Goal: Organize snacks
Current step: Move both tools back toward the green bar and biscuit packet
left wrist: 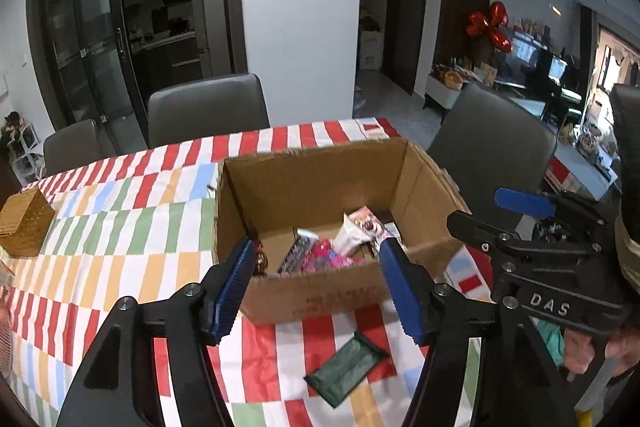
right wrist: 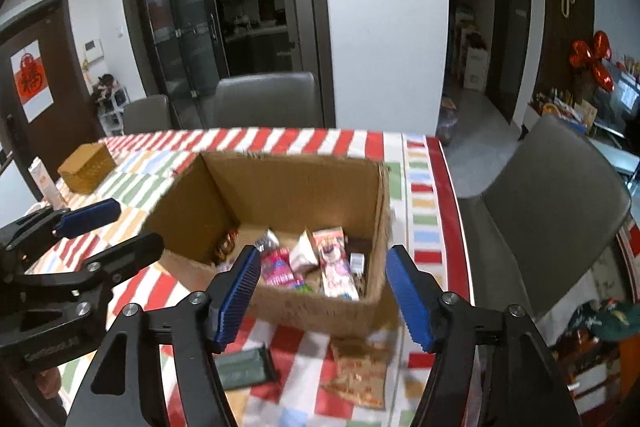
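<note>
An open cardboard box (left wrist: 320, 291) stands on the striped tablecloth (left wrist: 120, 247) near the table's right edge, holding several snack packets (right wrist: 336, 263), among them a pink one (left wrist: 328, 259) and a white one (left wrist: 354, 233). On the cloth between the box and the near edge lie a dark green packet (left wrist: 346, 367) and, to its right, an orange-brown packet (right wrist: 358, 371), both outside the box. The left gripper (left wrist: 316, 291) hangs over the green packet with its blue pads apart and nothing between them. The right gripper (right wrist: 324, 295) hangs over the orange-brown packet, its pads likewise spread and empty. A woven basket (left wrist: 24, 227) sits toward the table's far left. Grey chairs (left wrist: 208, 107) stand along the far edge.
</note>
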`<state>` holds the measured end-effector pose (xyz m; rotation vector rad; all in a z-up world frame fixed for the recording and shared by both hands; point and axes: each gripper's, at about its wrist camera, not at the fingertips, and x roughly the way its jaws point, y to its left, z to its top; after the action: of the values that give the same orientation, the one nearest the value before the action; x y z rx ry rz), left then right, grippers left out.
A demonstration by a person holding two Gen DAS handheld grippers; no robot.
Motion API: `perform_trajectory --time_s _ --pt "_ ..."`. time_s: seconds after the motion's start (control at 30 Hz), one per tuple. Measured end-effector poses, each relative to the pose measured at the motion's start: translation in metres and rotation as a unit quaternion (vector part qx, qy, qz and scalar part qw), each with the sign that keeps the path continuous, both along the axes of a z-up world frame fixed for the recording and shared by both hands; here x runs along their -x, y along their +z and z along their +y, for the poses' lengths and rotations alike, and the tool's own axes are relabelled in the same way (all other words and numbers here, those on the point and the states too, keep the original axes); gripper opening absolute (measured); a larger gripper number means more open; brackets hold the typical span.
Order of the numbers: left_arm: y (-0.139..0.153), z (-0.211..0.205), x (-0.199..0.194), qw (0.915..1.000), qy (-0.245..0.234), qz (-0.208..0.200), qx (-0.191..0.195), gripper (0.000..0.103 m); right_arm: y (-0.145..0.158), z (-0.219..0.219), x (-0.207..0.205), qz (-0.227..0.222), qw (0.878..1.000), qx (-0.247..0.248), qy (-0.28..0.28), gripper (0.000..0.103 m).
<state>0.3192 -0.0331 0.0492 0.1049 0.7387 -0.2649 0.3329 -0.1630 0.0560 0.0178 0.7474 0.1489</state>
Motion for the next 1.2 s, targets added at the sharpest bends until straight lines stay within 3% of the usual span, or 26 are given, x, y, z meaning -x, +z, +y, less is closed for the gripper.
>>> perform_trajectory --time_s 0.3,0.7,1.2 --pt "-0.022 -0.007 0.025 0.9995 -0.010 0.025 -0.016 0.066 -0.024 -0.009 0.012 0.055 0.998 0.006 -0.014 0.066" --pt "-0.078 -0.011 0.045 0.9952 -0.018 0.091 -0.033 0.069 -0.074 -0.019 0.020 0.108 0.993 0.014 -0.035 0.066" --pt "-0.137 -0.021 0.039 0.9855 -0.038 0.160 -0.040 0.069 -0.122 -0.025 0.011 0.148 0.987 0.017 -0.052 0.066"
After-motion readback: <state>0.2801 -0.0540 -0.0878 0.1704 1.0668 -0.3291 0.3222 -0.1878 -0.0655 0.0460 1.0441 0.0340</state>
